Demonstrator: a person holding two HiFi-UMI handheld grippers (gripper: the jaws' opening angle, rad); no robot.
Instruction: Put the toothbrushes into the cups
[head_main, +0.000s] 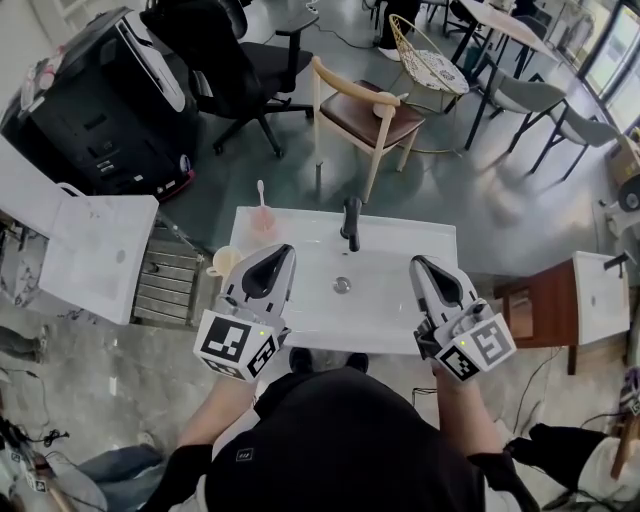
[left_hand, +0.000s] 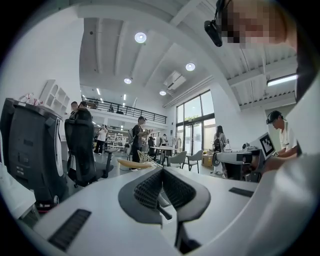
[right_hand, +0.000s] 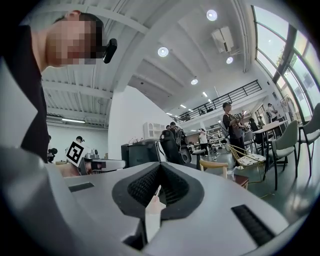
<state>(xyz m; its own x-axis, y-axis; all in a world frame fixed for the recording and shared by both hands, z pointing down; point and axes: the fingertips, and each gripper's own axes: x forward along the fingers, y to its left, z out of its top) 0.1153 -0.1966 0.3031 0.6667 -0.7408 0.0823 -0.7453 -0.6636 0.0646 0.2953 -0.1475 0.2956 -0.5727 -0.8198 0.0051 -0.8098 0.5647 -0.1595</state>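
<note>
Countertop (head_main: 400, 250) corner beneath left gripper (head_main: 278, 255)

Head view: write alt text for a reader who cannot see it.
Seen from above, a person stands at a white sink, holding the left gripper and right gripper, both shut, over its near edge. A pink cup at the back left holds a toothbrush, a pale cup sits nearer, and a black faucet stands behind.

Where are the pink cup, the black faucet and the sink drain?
pink cup (head_main: 262, 226): head view, on its side wall.
black faucet (head_main: 350, 222): head view, on its upright body.
sink drain (head_main: 342, 285): head view, on its centre.
</note>
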